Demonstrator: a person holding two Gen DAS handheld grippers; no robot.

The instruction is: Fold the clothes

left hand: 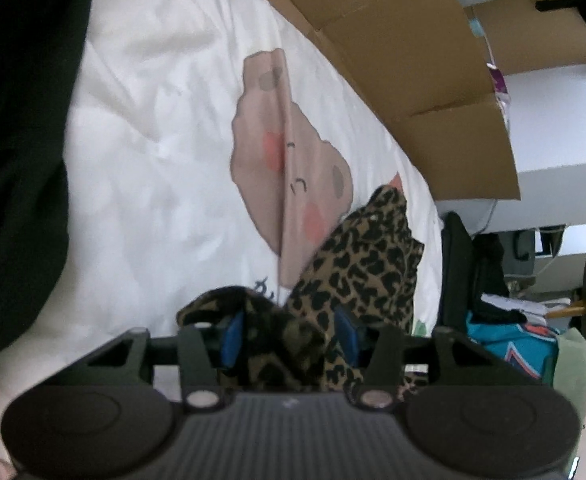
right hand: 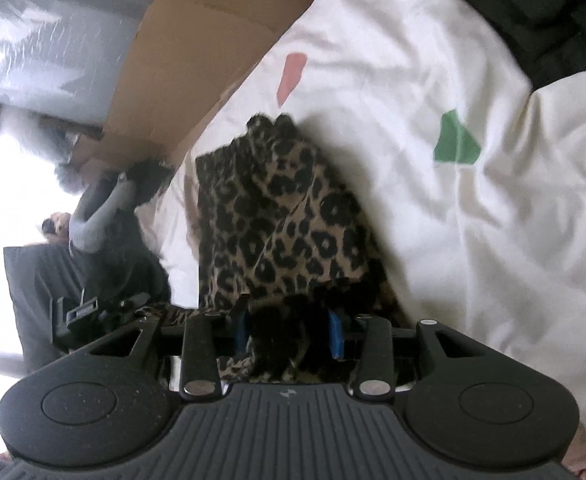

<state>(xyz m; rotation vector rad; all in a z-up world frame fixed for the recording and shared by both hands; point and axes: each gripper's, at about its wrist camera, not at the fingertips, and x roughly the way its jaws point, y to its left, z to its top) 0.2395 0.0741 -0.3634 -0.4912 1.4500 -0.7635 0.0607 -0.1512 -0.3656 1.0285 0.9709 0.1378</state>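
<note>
The leopard-print garment (left hand: 357, 264) lies bunched on the white quilt (left hand: 145, 152) straight ahead of both my grippers, with folds of it heaped up between each pair of blue pads. My left gripper (left hand: 289, 338) stands partly spread, cloth filling the gap, and I cannot tell whether the pads actually press it; my right gripper (right hand: 289, 334) is likewise part-way apart around a dark wad of the same fabric. I judge the cloth thin, light and limp: it will sag and slide rather than hold a crease, so a pinch on a loose bunch gives little control. Better to take a single edge or corner near each gripper's tips and pull it flat against the quilt.
</note>
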